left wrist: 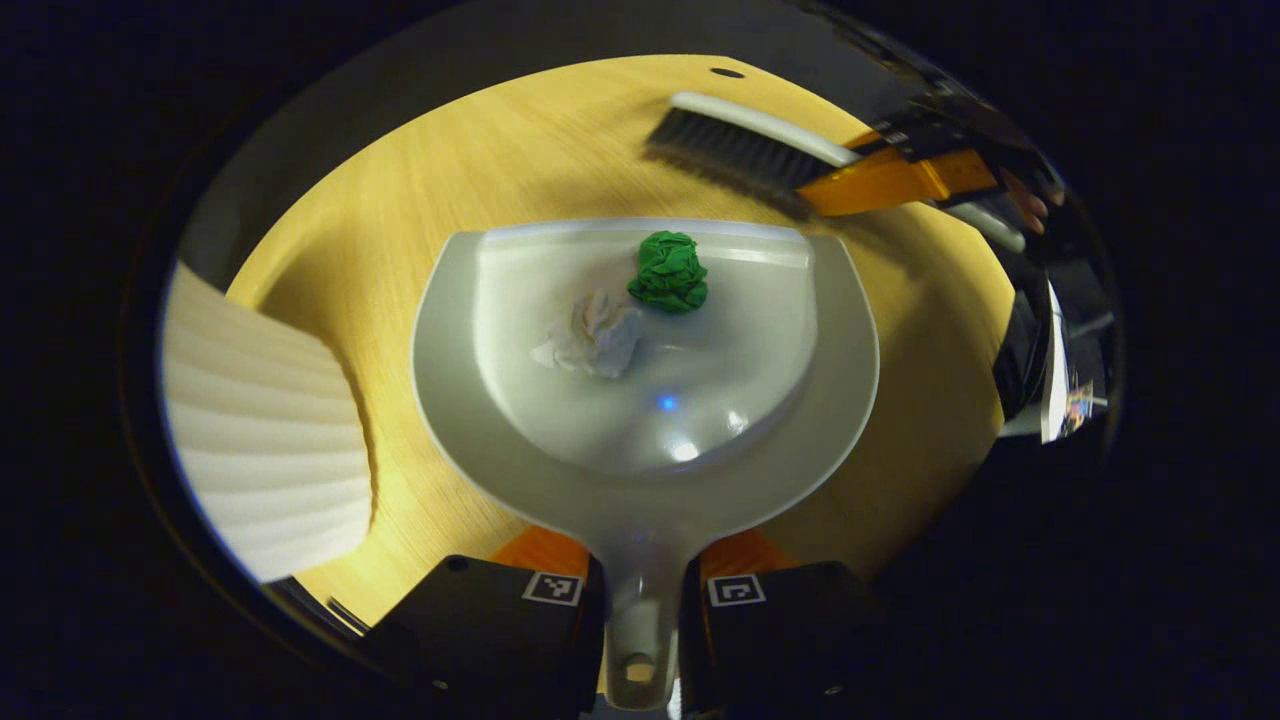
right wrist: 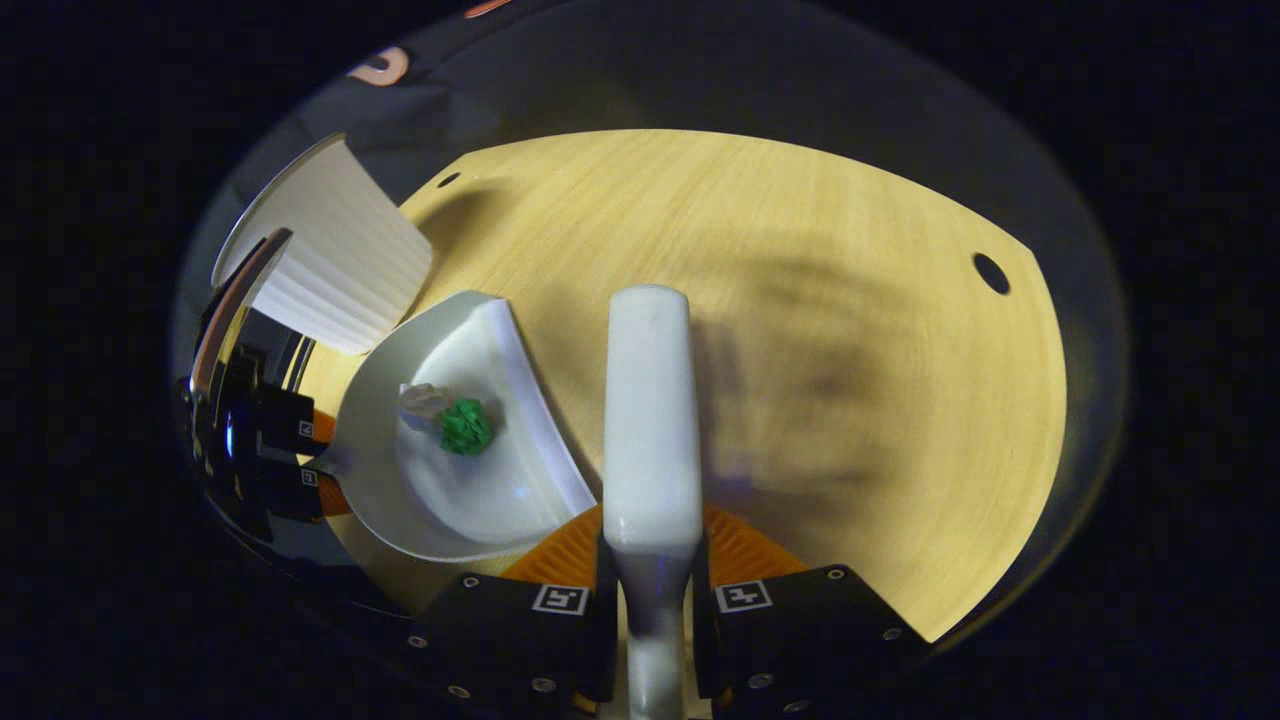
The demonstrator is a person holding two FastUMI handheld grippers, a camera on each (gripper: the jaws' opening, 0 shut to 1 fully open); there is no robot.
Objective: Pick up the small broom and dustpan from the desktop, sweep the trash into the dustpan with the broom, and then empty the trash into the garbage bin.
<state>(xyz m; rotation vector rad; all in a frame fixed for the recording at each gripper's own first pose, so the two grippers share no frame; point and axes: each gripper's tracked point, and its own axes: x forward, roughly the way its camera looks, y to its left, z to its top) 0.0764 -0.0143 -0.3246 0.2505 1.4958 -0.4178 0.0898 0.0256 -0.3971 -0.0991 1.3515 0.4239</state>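
Left tongs clamp my dustpan handle, green wad and white wad inside; right tongs clamp the broom. I'd keep it level toward the bin

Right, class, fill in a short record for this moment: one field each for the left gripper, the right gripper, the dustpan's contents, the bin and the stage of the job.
left gripper: shut on the dustpan handle
right gripper: shut on the broom handle
dustpan contents: green paper ball and white paper ball
garbage bin: white, ribbed, beside the dustpan on the desktop
stage: trash swept in, not yet emptied
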